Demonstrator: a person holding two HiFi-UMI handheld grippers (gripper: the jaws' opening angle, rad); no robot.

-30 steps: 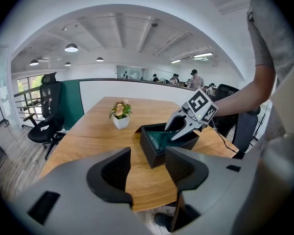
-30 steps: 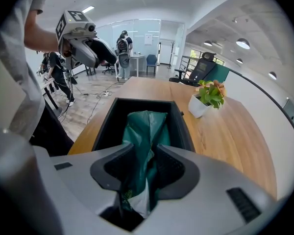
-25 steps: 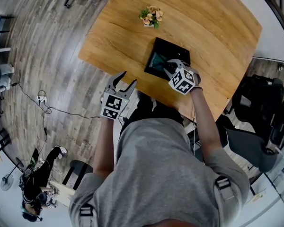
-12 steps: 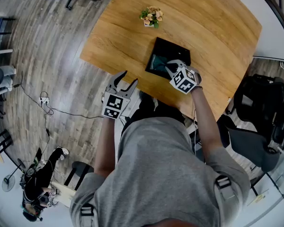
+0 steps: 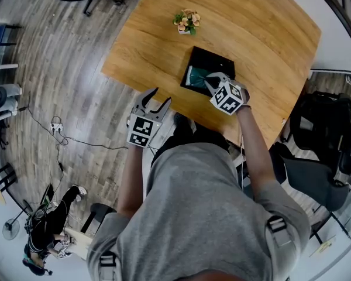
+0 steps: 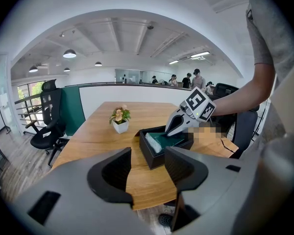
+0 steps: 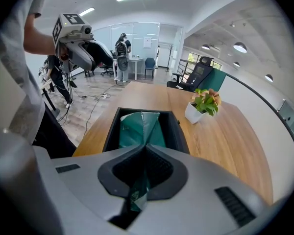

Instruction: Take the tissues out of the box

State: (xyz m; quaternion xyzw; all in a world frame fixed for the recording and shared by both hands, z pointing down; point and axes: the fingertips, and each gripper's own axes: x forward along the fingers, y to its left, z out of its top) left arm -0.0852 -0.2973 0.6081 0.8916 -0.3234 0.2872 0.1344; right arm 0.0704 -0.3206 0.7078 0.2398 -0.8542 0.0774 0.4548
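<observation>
A black open box stands near the wooden table's front edge. Inside lies a green tissue pack. My right gripper reaches into the box from the near side. Its jaws are shut on the pack's near end, and a fold of green film shows between them. My left gripper hangs open and holds nothing, off the table's front edge to the left of the box.
A small white pot of flowers stands on the table beyond the box. Black office chairs stand to the right. Cables lie on the wooden floor at left. People stand in the background.
The right gripper's jaws have closed on the green pack inside the box. The left gripper has stayed where it was.
</observation>
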